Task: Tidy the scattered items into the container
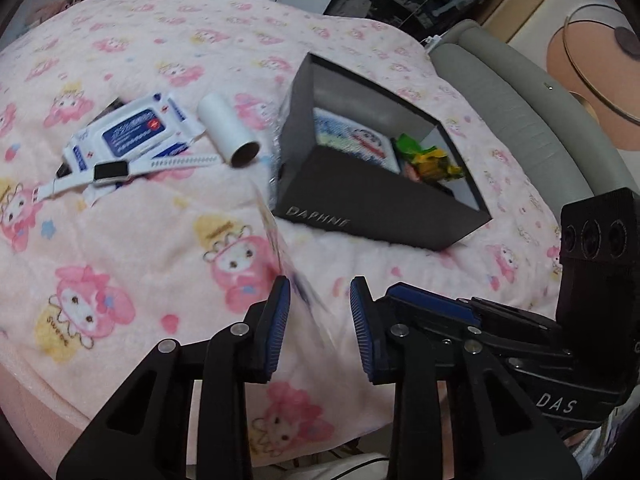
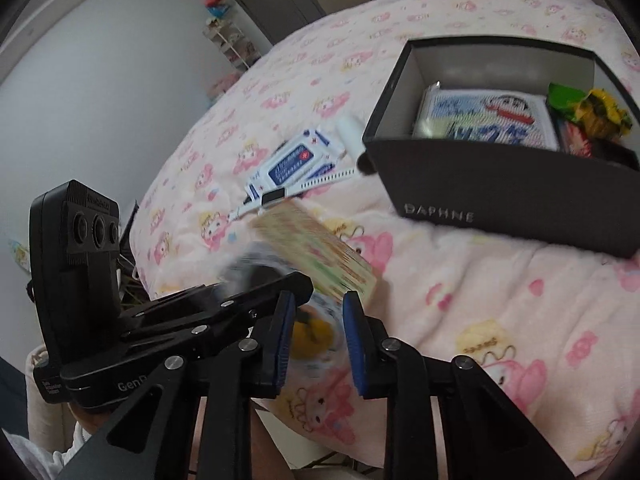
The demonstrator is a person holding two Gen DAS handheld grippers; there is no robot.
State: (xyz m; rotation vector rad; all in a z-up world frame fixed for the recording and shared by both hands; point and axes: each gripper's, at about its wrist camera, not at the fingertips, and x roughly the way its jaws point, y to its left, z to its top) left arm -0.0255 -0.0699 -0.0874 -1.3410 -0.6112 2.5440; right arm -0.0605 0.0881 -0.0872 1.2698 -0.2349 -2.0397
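Observation:
A black box [image 1: 360, 204] marked DAPHNE sits on the pink bed and holds a printed pack and green-yellow snacks; it also shows in the right wrist view [image 2: 500, 188]. Left of it lie a wet-wipes pack [image 1: 132, 132], a white roll [image 1: 230, 130] and a white watch [image 1: 116, 172]. A thin clear packet [image 1: 288, 272], seen edge-on and blurred, passes between the fingers of my left gripper [image 1: 320, 312], which stand apart around it. In the right wrist view the packet [image 2: 320, 252] is blurred between my right gripper's [image 2: 318, 316] fingers.
The bed has a pink cartoon blanket [image 1: 120, 280]. A grey padded headboard [image 1: 520, 120] runs behind the box. The right gripper's body [image 1: 580, 320] is close beside the left one. A white wall and shelves [image 2: 228, 40] lie beyond the bed.

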